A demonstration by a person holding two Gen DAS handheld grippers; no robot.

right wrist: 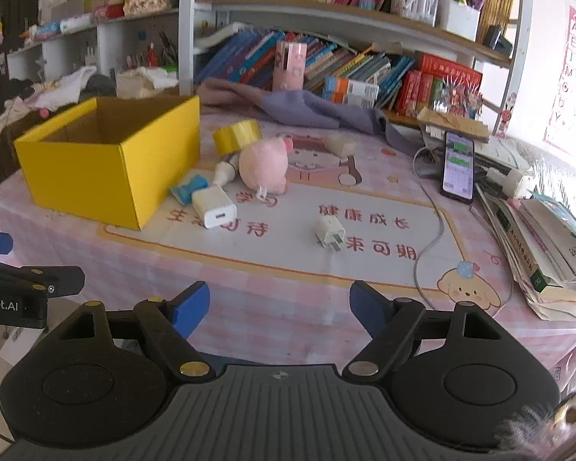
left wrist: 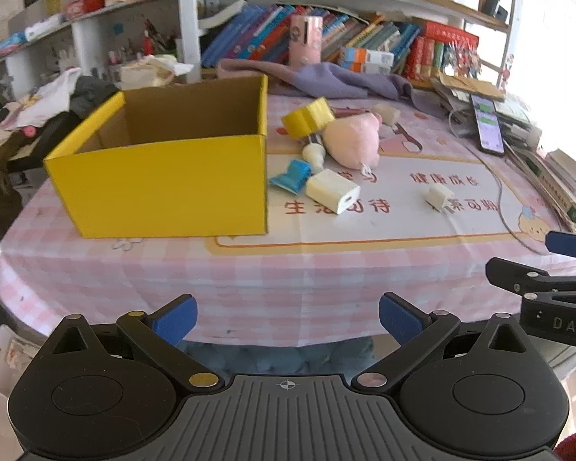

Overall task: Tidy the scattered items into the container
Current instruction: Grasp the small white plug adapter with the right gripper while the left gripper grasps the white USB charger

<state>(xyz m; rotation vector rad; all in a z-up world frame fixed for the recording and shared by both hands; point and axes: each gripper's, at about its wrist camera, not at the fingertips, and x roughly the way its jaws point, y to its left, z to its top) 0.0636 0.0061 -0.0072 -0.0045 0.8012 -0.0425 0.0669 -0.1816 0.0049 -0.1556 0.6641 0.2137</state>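
Observation:
An open yellow box (left wrist: 165,188) (right wrist: 107,161) stands on the table's left part; its inside looks empty. Right of it lie a yellow tape roll (left wrist: 307,117) (right wrist: 237,136), a pink plush (left wrist: 351,138) (right wrist: 264,167), a small white bottle (left wrist: 315,155) (right wrist: 223,173), a blue piece (left wrist: 292,176) (right wrist: 190,188), a large white charger (left wrist: 332,191) (right wrist: 214,207), a small white plug (left wrist: 437,196) (right wrist: 329,232) and a white block (left wrist: 387,113) (right wrist: 340,144). My left gripper (left wrist: 288,320) and right gripper (right wrist: 278,307) are open and empty at the table's near edge.
A purple cloth (left wrist: 338,80) lies at the back. A phone (right wrist: 458,165) with a cable (right wrist: 434,230) and stacked papers (right wrist: 549,238) fill the right side. Bookshelves (right wrist: 326,50) stand behind. Clothes (left wrist: 46,103) pile at the left.

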